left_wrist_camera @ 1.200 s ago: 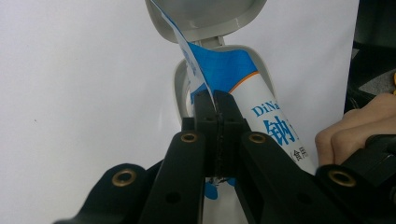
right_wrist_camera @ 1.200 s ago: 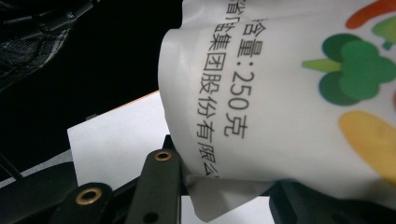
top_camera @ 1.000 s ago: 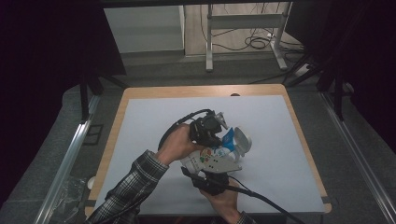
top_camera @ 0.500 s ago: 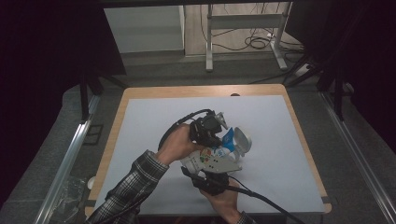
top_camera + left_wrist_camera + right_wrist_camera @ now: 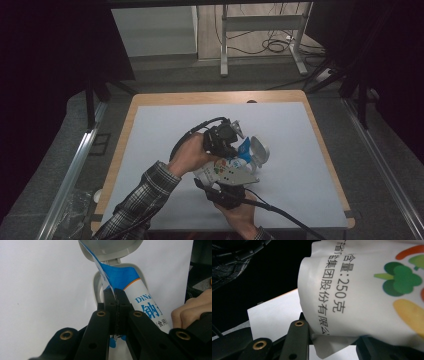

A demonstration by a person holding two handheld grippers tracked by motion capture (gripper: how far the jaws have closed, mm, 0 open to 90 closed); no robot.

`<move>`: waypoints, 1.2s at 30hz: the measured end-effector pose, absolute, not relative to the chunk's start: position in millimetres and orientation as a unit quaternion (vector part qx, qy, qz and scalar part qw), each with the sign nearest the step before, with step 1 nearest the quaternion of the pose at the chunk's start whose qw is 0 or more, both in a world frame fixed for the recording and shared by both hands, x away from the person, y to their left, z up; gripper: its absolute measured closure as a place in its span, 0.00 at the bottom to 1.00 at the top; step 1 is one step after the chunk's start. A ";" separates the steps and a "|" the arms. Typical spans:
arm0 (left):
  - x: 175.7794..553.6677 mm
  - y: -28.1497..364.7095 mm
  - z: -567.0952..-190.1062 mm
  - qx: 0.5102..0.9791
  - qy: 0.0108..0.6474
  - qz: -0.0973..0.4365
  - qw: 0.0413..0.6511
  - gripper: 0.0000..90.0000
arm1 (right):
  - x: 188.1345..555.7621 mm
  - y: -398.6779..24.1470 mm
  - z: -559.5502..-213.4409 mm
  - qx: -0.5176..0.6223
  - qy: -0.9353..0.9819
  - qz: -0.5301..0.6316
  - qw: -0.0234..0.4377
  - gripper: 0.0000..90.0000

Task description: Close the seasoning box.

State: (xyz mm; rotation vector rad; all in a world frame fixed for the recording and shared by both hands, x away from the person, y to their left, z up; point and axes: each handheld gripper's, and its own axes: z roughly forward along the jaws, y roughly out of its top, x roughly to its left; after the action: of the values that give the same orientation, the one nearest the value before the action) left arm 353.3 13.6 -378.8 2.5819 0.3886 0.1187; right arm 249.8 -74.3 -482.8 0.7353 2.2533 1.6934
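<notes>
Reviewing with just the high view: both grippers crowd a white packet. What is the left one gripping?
Observer: In the left gripper view, the left gripper is shut flat on the blue top edge of the packet.
Operator: And the right one?
Observer: The right gripper view shows the right gripper clamping the packet's white part, beside black print.
Operator: The grey thing?
Observer: A grey container, flip lid open, just behind that blue edge.

One white plastic pouch with blue top and printed vegetables [image 5: 227, 165] lies at the table's centre. One grey oval hinged container [image 5: 258, 149] sits at its two o'clock. Two black two-jaw grippers: the left gripper [image 5: 235, 145] at twelve o'clock of the pouch, the right gripper [image 5: 227, 177] at six.
</notes>
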 end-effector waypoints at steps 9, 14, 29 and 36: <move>353.9 13.2 -379.0 0.954 0.142 0.043 0.259 1.00 | 249.7 -74.5 -482.1 0.251 0.768 0.578 0.115 0.79; 354.1 12.9 -379.0 0.955 0.142 0.042 0.258 1.00 | 249.8 -74.6 -481.8 0.251 0.768 0.578 0.116 0.79; 355.4 13.3 -379.8 0.954 0.145 0.040 0.258 1.00 | 250.1 -74.7 -481.4 0.251 0.767 0.579 0.115 0.79; 355.5 13.4 -379.7 0.954 0.146 0.039 0.258 1.00 | 250.3 -74.6 -481.0 0.250 0.767 0.580 0.114 0.79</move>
State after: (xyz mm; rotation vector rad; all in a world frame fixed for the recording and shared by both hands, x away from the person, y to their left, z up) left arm 355.5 13.4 -379.7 2.5871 0.3961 0.1068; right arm 250.3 -74.6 -481.0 0.7338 2.2494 1.6996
